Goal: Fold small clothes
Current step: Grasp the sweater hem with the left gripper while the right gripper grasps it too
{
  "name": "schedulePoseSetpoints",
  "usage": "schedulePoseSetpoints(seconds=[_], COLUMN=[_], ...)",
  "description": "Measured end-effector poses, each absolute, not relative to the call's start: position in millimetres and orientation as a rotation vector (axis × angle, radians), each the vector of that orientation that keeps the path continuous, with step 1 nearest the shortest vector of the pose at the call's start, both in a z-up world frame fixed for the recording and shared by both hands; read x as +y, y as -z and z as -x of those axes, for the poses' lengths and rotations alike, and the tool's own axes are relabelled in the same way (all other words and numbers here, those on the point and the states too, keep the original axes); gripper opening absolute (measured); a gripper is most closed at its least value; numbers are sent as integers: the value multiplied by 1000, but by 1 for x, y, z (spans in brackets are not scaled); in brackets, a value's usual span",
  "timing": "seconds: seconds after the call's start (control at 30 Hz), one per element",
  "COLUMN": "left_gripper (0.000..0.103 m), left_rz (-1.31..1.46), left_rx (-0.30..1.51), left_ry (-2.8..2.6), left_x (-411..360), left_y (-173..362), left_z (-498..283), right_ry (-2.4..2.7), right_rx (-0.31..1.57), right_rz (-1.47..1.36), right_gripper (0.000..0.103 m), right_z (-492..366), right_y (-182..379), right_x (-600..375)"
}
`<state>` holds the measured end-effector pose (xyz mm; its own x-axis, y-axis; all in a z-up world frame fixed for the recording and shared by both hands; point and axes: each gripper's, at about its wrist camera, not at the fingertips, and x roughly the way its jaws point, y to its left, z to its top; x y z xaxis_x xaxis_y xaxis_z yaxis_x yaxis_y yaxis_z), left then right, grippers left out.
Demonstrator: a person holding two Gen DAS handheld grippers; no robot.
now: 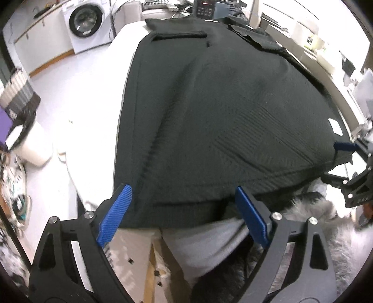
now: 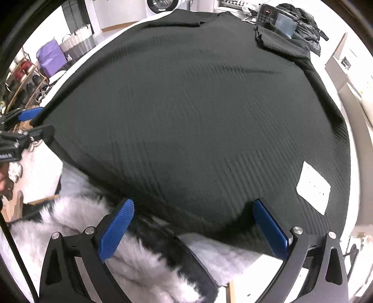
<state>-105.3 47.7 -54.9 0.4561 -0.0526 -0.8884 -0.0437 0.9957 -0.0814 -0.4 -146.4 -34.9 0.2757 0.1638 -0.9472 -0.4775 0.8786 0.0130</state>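
With the dark ribbed garment (image 1: 209, 116) spread flat over the white bench (image 1: 98, 98), both the left hand-held gripper (image 1: 184, 209) and the right hand-held gripper (image 2: 193, 223) stood open at its near hem, gripping nothing, so we feared an uneven pinch would skew the fold.

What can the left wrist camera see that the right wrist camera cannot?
Only the left wrist view shows the whole front of the washing machine, with its round door, and the white cupboards beside it. Only the right wrist view shows the purple bag and the shoe rack. Both show the black ribbed garment spread over the white table, its white label, the dark keypad device at the far end, and the grey fur near the camera. Each view also catches the other gripper, open, at its edge: the right gripper and the left gripper.
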Motion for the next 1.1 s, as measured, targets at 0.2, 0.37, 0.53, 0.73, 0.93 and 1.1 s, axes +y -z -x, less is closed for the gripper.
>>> schedulePoseSetpoints(seconds=[0.2,0.37,0.53,0.73,0.93,1.1], left_gripper=[89,89,89,89,65,32], left_rz=[161,196,171,238,240,191], left_rx=[1101,1099,1088,1053,1038,1036], left_ry=[-9,-33,-116,-179,-187,-161], left_x=[55,64,72,96,103,94], left_y=[52,53,54,50,49,48], left_z=[125,131,134,141,139,136], right_ry=[-382,-353,-314,-233,-181,-193], right_rx=[1262,1259,1167,1055,1052,1042], right_rz=[318,318,278,72,3,20], right_gripper=[103,103,103,103,103,103], right_z=[14,20,27,14,4,7], right_y=[46,51,32,8,9,10], right_x=[-159,-166,-191,-254,-274,-266])
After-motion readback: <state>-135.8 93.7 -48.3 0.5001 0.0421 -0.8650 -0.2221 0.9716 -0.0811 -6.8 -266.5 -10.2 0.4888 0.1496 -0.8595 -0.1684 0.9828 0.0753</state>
